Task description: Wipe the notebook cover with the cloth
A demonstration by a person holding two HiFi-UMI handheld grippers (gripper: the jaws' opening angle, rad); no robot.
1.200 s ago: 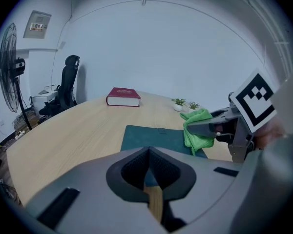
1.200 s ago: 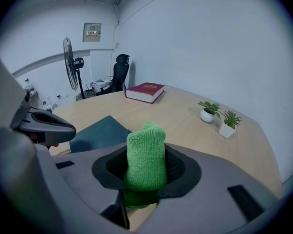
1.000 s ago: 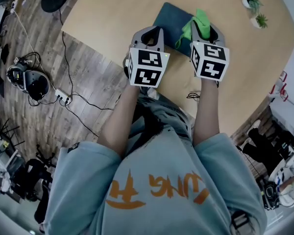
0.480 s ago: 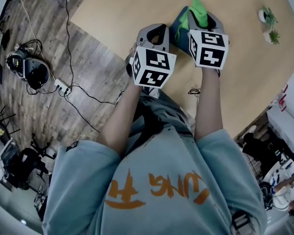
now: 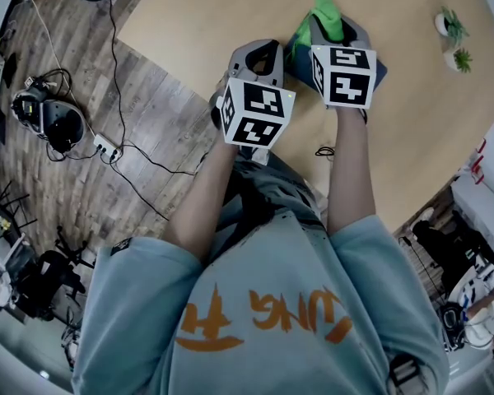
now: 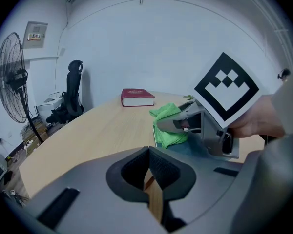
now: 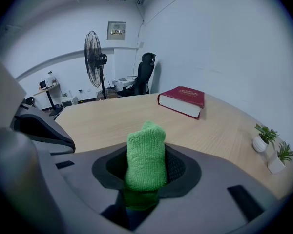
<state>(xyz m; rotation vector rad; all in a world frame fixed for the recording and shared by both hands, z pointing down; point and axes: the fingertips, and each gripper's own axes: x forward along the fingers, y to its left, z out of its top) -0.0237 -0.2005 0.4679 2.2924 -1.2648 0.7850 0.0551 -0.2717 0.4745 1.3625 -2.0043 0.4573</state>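
Two grippers, one held in each hand. Right gripper [image 7: 146, 177]: jaws clamped on one green cloth [image 7: 145, 147], which stands up out of them and hangs below onto one dark teal notebook [image 6: 189, 149] lying directly under this gripper on the tabletop [image 5: 214, 15]. Left gripper [image 6: 149, 156]: jaws together with nothing between them, just beside the right gripper, left of the notebook. Ahead of both grippers: one red book [image 7: 183, 100]. Right of the right gripper: two small potted plants [image 7: 263, 136].
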